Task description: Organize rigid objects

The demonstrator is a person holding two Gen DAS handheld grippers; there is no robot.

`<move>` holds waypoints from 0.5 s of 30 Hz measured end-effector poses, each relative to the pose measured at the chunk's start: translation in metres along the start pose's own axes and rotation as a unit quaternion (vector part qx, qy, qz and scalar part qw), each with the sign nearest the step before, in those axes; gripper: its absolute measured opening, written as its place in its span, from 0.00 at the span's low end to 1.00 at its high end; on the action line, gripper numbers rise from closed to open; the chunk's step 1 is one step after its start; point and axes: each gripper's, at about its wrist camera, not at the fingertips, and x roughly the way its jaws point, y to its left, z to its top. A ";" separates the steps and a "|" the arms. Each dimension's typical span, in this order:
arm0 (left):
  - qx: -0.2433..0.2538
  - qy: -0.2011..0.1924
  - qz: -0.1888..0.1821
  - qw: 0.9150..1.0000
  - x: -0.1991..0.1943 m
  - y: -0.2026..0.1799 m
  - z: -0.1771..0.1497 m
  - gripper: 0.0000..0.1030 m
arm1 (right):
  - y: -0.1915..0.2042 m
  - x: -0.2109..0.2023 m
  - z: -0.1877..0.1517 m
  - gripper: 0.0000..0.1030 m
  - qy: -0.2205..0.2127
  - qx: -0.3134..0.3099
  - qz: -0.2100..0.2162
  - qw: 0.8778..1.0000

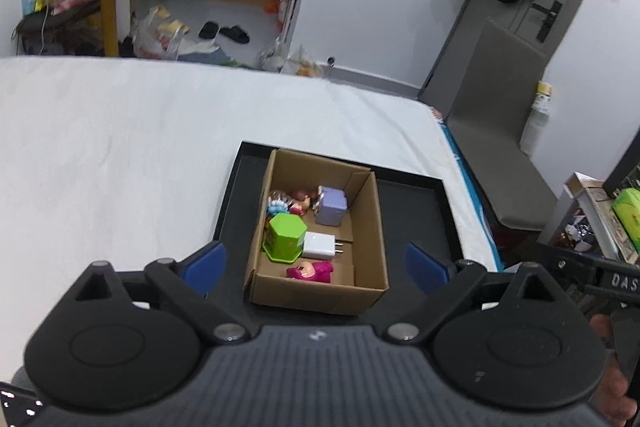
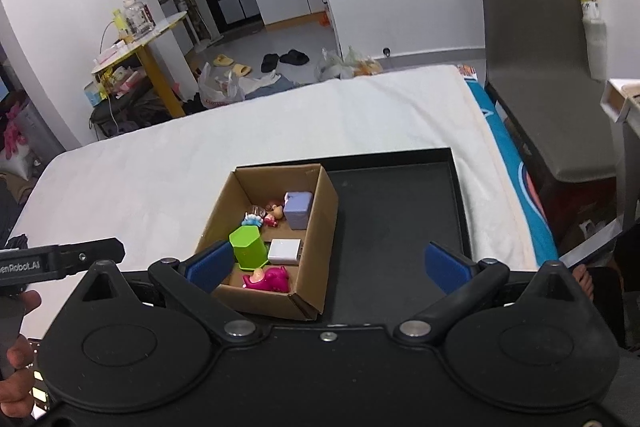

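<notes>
Cardboard box (image 1: pixel 318 227) sat dead ahead of your left gripper (image 1: pixel 316 265), framed between its wide-apart, empty jaws, long axis running away from you. Your right gripper (image 2: pixel 328 263) stood just as wide and empty, with the box off toward its left jaw. Toys and a white charger (image 1: pixel 320 245) lay inside the box. Readable print: "DAS" and "enRobot.AI" on the gripper handles.

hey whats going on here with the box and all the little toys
A person holds a two-finger gripper in each hand above a cardboard box that sits in a black tray on a white bed. The left gripper and right gripper are both open and empty. A green container, white charger, purple cube and pink toy already lie inside the box.
</notes>
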 end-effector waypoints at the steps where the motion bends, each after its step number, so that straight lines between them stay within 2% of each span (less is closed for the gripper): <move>1: 0.004 -0.006 -0.001 1.000 -0.006 -0.002 -0.001 0.94 | 0.000 -0.005 0.001 1.00 -0.002 0.000 0.000 1.000; 11: 0.037 -0.037 0.001 0.999 -0.046 -0.012 -0.005 0.94 | 0.004 -0.039 0.003 1.00 -0.024 -0.010 -0.003 1.000; 15: 0.032 -0.034 -0.026 0.999 -0.053 -0.011 -0.009 0.94 | 0.004 -0.051 0.000 1.00 -0.031 -0.011 0.007 0.999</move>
